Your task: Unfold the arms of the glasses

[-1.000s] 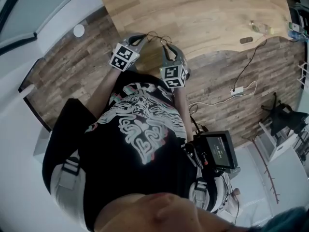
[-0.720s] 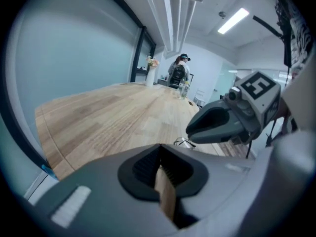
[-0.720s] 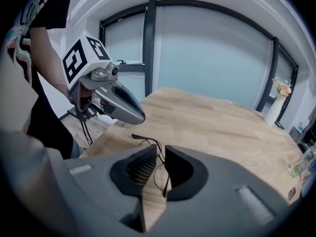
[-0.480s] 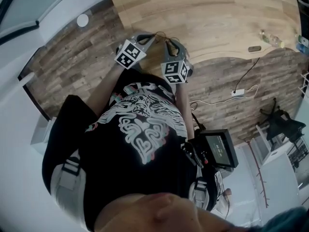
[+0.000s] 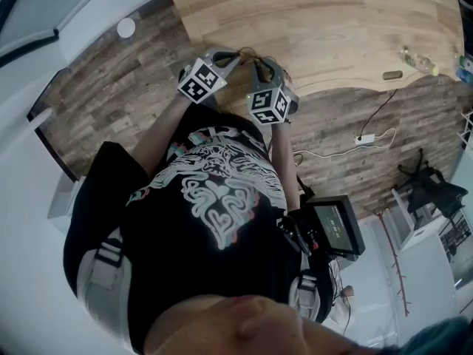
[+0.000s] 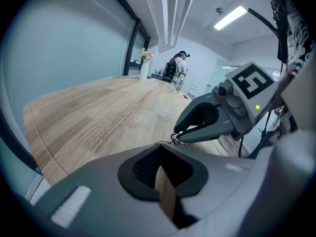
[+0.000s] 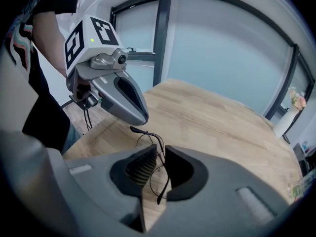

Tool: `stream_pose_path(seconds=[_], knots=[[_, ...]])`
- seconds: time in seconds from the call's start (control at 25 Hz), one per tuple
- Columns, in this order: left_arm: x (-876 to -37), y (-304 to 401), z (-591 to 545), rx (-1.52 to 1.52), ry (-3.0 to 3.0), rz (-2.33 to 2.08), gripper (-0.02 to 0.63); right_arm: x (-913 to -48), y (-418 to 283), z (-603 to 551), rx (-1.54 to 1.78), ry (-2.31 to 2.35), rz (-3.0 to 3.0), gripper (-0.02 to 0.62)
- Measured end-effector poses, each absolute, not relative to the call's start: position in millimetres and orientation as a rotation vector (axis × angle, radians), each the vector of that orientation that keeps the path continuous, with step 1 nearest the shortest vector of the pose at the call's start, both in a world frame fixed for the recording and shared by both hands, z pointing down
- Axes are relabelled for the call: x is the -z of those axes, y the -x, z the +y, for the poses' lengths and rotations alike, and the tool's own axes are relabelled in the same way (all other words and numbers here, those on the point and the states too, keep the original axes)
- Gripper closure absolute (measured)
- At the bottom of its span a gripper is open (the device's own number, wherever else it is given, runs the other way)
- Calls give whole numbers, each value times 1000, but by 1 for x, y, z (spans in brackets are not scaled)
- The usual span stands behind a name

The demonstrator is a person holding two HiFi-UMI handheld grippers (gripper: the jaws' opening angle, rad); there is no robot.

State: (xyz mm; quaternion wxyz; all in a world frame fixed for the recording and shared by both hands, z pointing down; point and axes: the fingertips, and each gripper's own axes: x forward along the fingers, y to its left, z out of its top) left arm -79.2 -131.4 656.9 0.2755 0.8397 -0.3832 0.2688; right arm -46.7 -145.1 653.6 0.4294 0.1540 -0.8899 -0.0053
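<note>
Thin wire-framed glasses [image 7: 159, 144] hang over the near edge of the wooden table [image 5: 318, 21]. My right gripper [image 7: 157, 157] is shut on their frame, with a lens rim showing between the jaws. One arm of the glasses [image 7: 143, 131] sticks out leftward, its dark end just under the tip of my left gripper [image 7: 142, 118]. Whether they touch I cannot tell. In the left gripper view the left gripper [image 6: 159, 149] has its jaws together at the tips, and the right gripper [image 6: 177, 135] sits just beyond. In the head view both grippers [image 5: 235, 56] [image 5: 259, 63] meet at the glasses [image 5: 247, 55].
A clear bottle [image 5: 418, 61] and a small dark object [image 5: 392, 74] lie at the table's right edge. A white power strip [image 5: 363, 139] with its cable lies on the plank floor. A person [image 6: 177, 67] and a vase [image 6: 144, 65] are at the table's far end.
The two grippers stay close together at the table's edge with the glasses between them. Their small shift in the picture matches the whole view shifting.
</note>
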Motion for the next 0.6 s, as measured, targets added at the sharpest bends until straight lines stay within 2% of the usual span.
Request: stream_pose_path(seconds=[0.48,0.56,0.6], knots=[[-654,78,-130,-738,-2257,-986,617,-656,55,-143,159,-291,-2161,546],[-654,78,-130,-742,-2256,-984,617,-657,56,-142,176,-267,-2160,553],[-654,78,-130,-743,-2255,-985,617,-657,56,-141,183,-262,-2161,589]])
